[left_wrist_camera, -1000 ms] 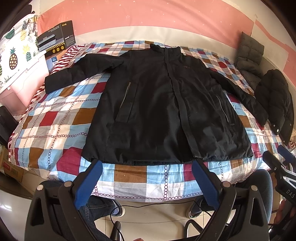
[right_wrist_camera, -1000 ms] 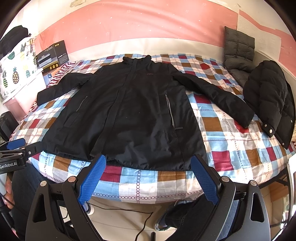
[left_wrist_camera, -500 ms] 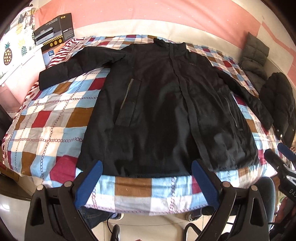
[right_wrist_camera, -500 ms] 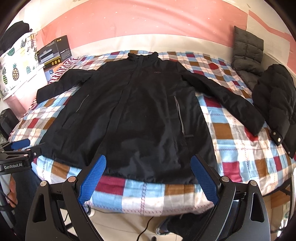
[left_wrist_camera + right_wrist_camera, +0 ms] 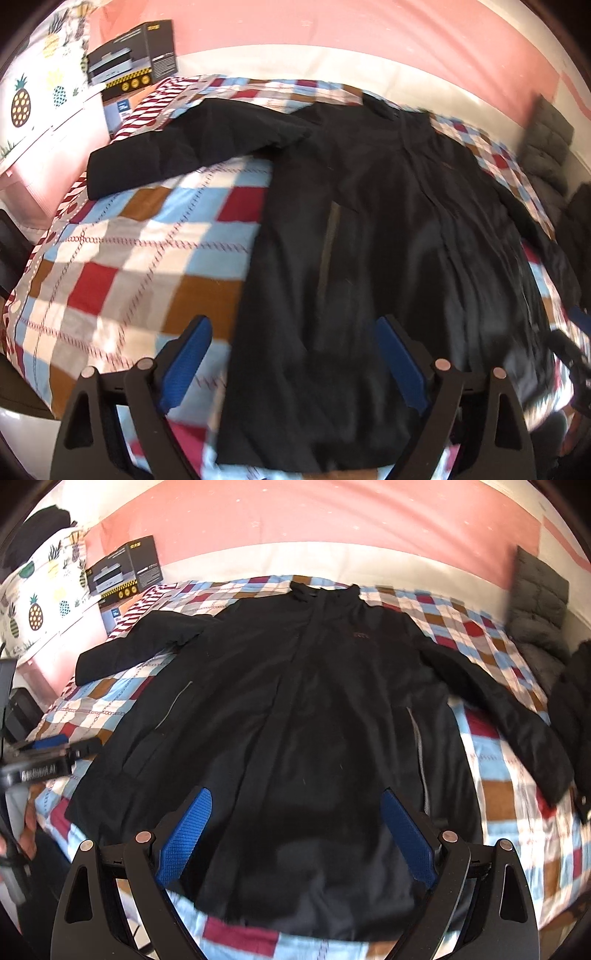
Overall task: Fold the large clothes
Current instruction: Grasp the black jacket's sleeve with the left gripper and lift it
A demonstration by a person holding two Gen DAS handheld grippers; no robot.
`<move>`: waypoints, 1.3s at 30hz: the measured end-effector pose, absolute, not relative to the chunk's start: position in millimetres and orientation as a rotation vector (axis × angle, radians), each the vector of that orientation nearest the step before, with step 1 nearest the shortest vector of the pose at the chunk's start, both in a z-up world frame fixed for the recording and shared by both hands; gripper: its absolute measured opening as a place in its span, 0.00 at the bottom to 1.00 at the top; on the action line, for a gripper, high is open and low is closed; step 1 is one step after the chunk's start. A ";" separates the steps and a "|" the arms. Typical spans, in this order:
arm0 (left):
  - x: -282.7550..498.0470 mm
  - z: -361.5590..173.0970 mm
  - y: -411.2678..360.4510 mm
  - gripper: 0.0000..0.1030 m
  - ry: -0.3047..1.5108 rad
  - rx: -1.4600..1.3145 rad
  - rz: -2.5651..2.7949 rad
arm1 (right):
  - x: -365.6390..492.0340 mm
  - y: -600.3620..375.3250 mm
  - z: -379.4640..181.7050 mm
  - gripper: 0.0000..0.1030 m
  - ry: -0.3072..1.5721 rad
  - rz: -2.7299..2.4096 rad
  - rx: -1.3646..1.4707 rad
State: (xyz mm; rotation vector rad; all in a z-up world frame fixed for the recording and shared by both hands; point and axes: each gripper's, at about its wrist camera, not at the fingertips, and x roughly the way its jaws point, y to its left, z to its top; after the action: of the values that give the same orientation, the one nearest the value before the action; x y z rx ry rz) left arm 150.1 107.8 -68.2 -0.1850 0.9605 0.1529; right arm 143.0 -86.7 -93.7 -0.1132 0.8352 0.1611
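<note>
A large black jacket (image 5: 388, 240) lies spread face up on a checkered bed (image 5: 147, 258), collar at the far side, both sleeves out. It also shows in the right wrist view (image 5: 295, 720). My left gripper (image 5: 293, 363) is open and empty, above the jacket's lower left part near its side edge. My right gripper (image 5: 295, 840) is open and empty, above the jacket's lower middle near the hem. The left gripper also shows at the left of the right wrist view (image 5: 51, 751).
A black box (image 5: 123, 570) and a pineapple-print cloth (image 5: 37, 602) stand at the bed's far left. A grey quilted garment (image 5: 539, 602) and a black puffer jacket (image 5: 576, 709) lie at the right side. A pink wall runs behind the bed.
Both grippers have moved forward over the bed, from past its near edge to above the jacket's lower part. The left one has also turned toward the left sleeve. Both jaws stay open.
</note>
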 end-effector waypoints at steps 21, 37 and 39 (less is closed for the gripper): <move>267.7 -128.9 329.9 0.75 0.878 -0.563 0.392 | 242.0 -31.9 -118.3 0.91 0.824 0.186 -0.287; 298.2 -147.3 402.0 0.10 0.807 -0.706 0.575 | 267.9 -48.1 -142.3 0.91 0.891 0.147 -0.285; 299.2 -128.8 395.4 0.07 0.790 -0.639 0.561 | 268.0 -54.8 -143.2 0.91 0.895 0.138 -0.276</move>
State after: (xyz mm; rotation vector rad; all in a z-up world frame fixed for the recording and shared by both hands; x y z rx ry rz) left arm 299.2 395.4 -128.8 -0.6385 0.7900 0.5612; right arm 268.0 -54.8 -143.2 -0.2764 0.8948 0.1385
